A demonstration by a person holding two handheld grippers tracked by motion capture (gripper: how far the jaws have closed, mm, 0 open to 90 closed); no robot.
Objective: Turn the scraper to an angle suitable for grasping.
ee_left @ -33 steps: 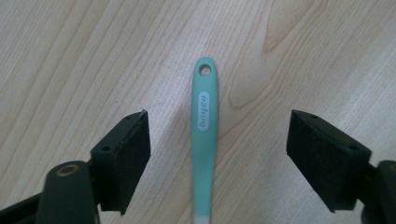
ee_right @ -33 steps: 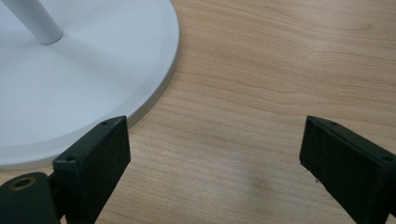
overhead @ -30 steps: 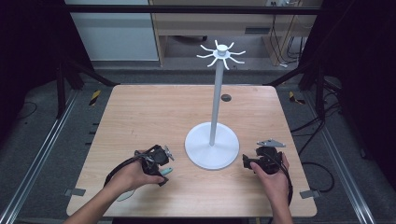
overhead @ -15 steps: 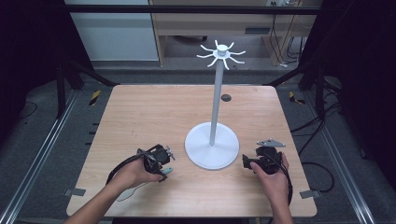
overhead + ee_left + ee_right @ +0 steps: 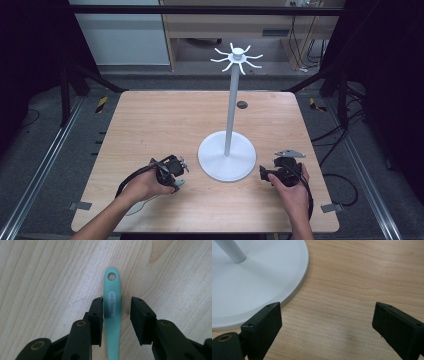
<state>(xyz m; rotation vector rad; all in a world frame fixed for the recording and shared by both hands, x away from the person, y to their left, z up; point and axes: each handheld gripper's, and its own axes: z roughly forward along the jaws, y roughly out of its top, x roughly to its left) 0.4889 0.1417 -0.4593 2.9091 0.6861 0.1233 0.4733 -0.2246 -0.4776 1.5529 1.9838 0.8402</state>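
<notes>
I straddle the mint-green handle (image 5: 113, 312) with my left gripper (image 5: 117, 320), jaws partly open and not yet clamped, while my right gripper (image 5: 327, 325) waits wide open, empty, beside the white stand's base (image 5: 257, 282).

Worktop (image 5: 165, 125): pale wood, visible grain, smooth matt finish.
Handle (image 5: 113, 305): mint-green plastic, smooth, faint sheen, hole at tip.
Stand (image 5: 227, 155): white, smooth, satin-matt base and pole; looks like painted metal.
Hand-held gripper (image 5: 117, 315) jaws: black plastic, matt, with brass-coloured rivets.
</notes>
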